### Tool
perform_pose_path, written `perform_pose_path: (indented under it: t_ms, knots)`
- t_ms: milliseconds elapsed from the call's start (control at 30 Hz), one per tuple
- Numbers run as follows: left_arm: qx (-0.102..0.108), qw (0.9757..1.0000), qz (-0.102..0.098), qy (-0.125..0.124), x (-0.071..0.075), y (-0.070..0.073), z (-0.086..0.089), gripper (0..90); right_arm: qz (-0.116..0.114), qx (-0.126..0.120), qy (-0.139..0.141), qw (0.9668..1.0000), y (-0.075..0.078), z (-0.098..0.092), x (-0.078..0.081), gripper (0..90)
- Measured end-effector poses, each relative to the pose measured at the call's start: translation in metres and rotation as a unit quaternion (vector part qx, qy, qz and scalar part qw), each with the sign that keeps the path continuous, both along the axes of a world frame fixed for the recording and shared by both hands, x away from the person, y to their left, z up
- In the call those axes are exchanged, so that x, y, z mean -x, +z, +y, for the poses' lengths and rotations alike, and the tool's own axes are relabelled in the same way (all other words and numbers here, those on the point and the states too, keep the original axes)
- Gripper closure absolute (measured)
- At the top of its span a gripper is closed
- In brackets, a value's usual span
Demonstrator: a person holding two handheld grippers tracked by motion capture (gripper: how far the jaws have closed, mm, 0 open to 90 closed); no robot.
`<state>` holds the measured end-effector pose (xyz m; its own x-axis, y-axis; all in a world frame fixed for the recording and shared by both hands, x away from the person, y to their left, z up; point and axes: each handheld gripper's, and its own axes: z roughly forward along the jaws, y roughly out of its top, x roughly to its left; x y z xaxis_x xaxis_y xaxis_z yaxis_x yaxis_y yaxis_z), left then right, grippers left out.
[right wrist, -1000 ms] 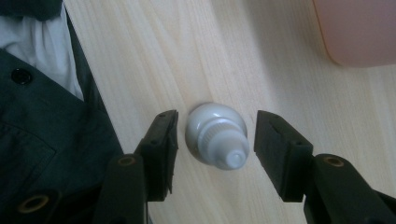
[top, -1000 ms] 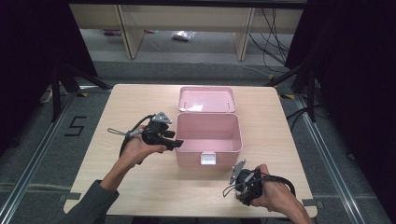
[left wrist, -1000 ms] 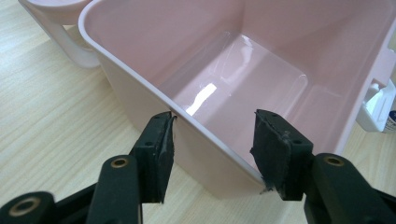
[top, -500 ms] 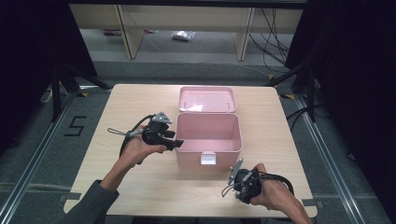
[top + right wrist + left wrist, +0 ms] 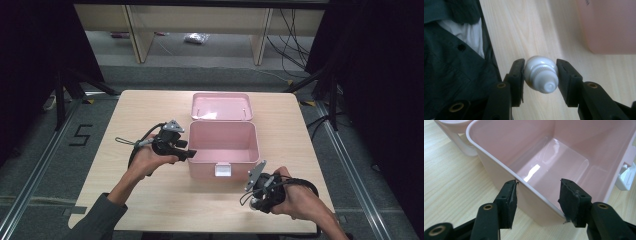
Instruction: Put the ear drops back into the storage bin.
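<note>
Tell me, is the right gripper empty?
No, the right gripper is clamped on a small white bottle, its cap pointing toward the camera.

Box (image 5: 222, 142) mid-table (image 5: 150, 200) — lid (image 5: 221, 106) behind it, left claw (image 5: 192, 153) at its left wall.

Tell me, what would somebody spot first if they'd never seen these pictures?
Probably the open pink box in the middle of the wooden table, its lid lying flat behind it. The left gripper straddles the box's near wall with its jaws apart. The right gripper is closed on a small white tube, cap toward the camera.
</note>
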<state>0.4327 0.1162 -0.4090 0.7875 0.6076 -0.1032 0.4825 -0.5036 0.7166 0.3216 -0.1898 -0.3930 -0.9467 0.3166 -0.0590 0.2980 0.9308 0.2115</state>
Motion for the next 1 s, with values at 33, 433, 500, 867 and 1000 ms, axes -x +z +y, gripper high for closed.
perform_pose_path:
  t_ms: [33, 433, 500, 867, 1000]
  knots:
    - [0.000, 1.0000, 0.000, 0.000, 0.000, 0.000, 0.000, 48.1, -0.007, -0.006, 0.015, 0.9998, 0.007, 0.000, -0.002, 60.5]
    - [0.000, 1.0000, 0.000, 0.000, 0.000, 0.000, 0.000, 48.1, -0.010, -0.017, 0.029, 0.9994, 0.051, 0.000, -0.007, 60.5]
    - [0.000, 1.0000, 0.000, 0.000, 0.000, 0.000, 0.000, 48.1, -0.014, -0.021, 0.024, 0.9994, 0.059, 0.001, -0.006, 60.5]
    - [0.000, 1.0000, -0.001, -0.001, 0.000, 0.000, 0.000, 48.1, -0.018, -0.032, 0.033, 0.9988, 0.085, 0.002, -0.023, 60.5]
    - [0.000, 1.0000, -0.001, 0.000, 0.000, 0.000, 0.000, 48.1, -0.017, -0.030, 0.017, 0.9993, 0.094, 0.006, -0.029, 60.5]
